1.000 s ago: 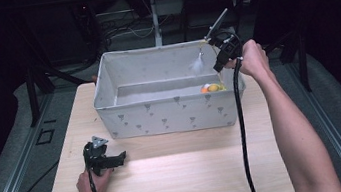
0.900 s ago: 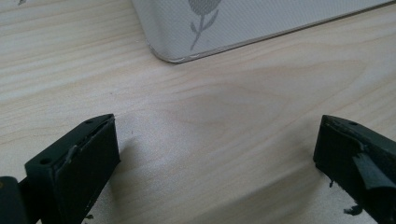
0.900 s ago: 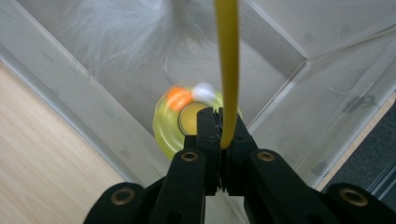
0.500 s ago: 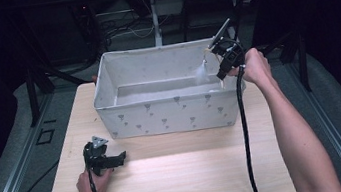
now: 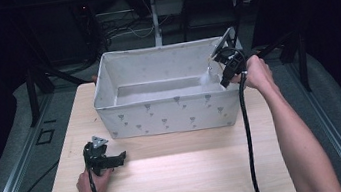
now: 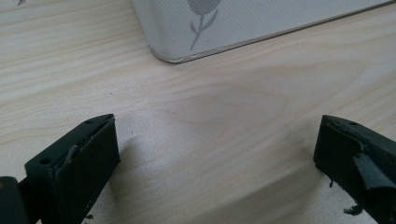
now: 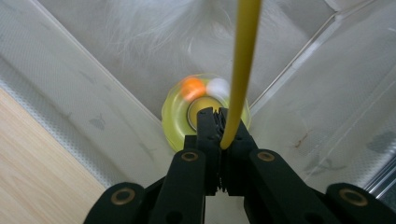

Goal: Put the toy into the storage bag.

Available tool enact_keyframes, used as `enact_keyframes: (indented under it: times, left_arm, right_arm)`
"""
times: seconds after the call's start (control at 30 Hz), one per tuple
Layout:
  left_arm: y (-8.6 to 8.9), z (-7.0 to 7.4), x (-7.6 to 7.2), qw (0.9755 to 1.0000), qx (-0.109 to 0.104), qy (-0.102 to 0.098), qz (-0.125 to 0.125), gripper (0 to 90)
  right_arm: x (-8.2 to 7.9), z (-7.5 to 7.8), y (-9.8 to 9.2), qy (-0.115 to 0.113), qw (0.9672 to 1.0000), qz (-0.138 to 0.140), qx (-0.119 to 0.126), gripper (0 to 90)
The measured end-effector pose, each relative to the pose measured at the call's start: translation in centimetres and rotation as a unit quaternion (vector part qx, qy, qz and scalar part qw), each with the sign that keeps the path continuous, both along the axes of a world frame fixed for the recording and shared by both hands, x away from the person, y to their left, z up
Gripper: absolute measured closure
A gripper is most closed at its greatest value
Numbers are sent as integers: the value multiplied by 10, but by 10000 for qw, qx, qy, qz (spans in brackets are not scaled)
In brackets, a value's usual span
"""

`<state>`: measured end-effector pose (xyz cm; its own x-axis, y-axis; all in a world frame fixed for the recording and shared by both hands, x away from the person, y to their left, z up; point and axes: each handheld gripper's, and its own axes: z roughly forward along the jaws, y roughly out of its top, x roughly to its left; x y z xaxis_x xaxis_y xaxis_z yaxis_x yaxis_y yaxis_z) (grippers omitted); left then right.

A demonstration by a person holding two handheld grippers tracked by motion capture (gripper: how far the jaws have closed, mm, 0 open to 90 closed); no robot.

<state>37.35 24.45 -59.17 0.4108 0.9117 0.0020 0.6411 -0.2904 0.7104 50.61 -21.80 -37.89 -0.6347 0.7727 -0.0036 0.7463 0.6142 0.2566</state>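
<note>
Right tongs (image 7: 219,135) pinch a yellow cord (image 7: 243,65) over the bin's (image 5: 170,111) far right corner, its yellow toy (image 7: 205,109) blurred below, likely swinging into the wall or slipping free; left tongs (image 6: 219,158) rest agape on the desk (image 5: 179,175).

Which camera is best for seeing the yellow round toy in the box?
The right gripper view: the yellow round toy, with orange and white bits, lies on the fabric box floor beyond the right gripper, shut on a yellow cord. In the high view the box wall hides it; the left gripper view catches a box corner.
</note>
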Motion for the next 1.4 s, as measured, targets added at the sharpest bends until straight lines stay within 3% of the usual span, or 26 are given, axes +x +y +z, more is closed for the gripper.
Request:
enact_keyframes:
  times: [0.37,0.43,0.57,0.87,1.17,1.4]
  left_arm:
    - [0,0,0,10000,0,6,-4,1]
    - [0,0,0,10000,-1,12,-4,1]
    - [0,0,0,10000,1,12,-6,1]
    - [0,0,0,10000,2,10,-6,1]
    - [0,0,0,10000,-3,9,-8,1]
    - [0,0,0,10000,2,11,-6,1]
  right_arm:
    - [2,-15,5,219,9998,25,-34,883]
    - [2,-15,5,299,9994,69,-153,882]
    - [2,-16,4,444,9989,18,-156,882]
    - [2,-19,2,510,9986,-25,-152,876]
    - [-3,-2,-2,347,9994,-58,-27,834]
    - [-13,28,-8,1,9998,-151,131,660]
